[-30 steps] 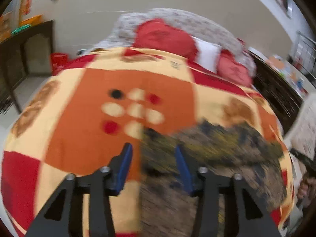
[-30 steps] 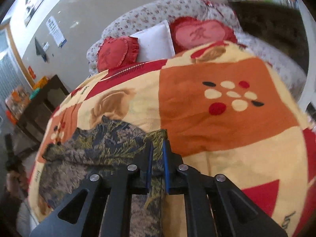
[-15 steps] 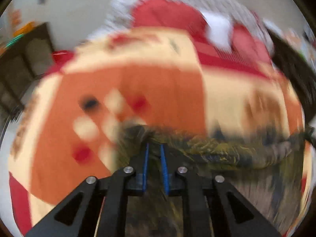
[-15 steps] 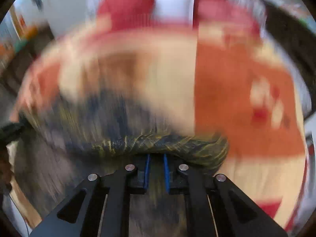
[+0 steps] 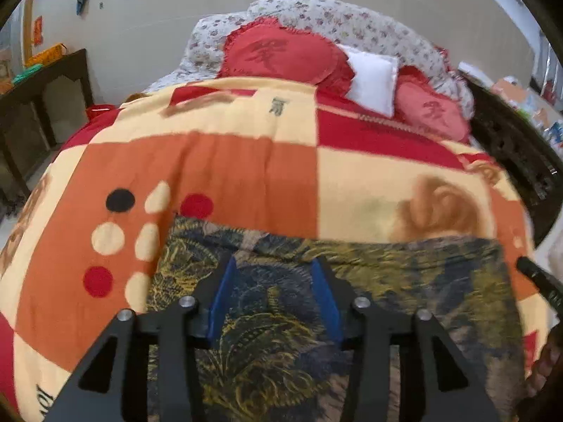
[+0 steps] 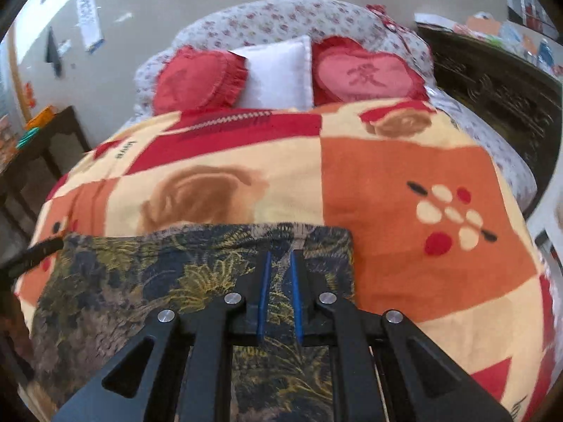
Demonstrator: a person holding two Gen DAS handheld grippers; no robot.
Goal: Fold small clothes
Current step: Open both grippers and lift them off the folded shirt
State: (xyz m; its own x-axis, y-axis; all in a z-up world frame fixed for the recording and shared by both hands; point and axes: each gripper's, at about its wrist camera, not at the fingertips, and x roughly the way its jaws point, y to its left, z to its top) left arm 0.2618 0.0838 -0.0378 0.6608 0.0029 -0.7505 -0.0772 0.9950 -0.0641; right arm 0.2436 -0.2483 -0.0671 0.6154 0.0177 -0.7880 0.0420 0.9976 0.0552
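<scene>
A dark garment (image 5: 404,281) with a yellow leaf print lies folded on the bed blanket (image 5: 246,176), its far edge straight. My left gripper (image 5: 273,263) hovers over the garment's left part. Its jaws are opening and stand apart; the cloth lies flat under them and the pads do not press on it. In the right wrist view the same garment (image 6: 158,281) spreads to the left. My right gripper (image 6: 279,255) sits near the garment's far right corner, jaws almost together with a thin fold of cloth pinched between the blue pads (image 6: 264,281).
The blanket (image 6: 404,193) has orange, cream and red squares. Two red heart pillows (image 6: 366,74) and a white pillow (image 6: 278,74) lean at the head. Dark wooden furniture stands on the left (image 5: 42,105) and on the right (image 6: 492,91). A hand (image 5: 549,369) shows at the lower right edge.
Both grippers carried the garment's edge forward over itself, leaving a straight fold. The left jaws, shut on cloth half a second ago, have opened. The right jaws stay narrow.
</scene>
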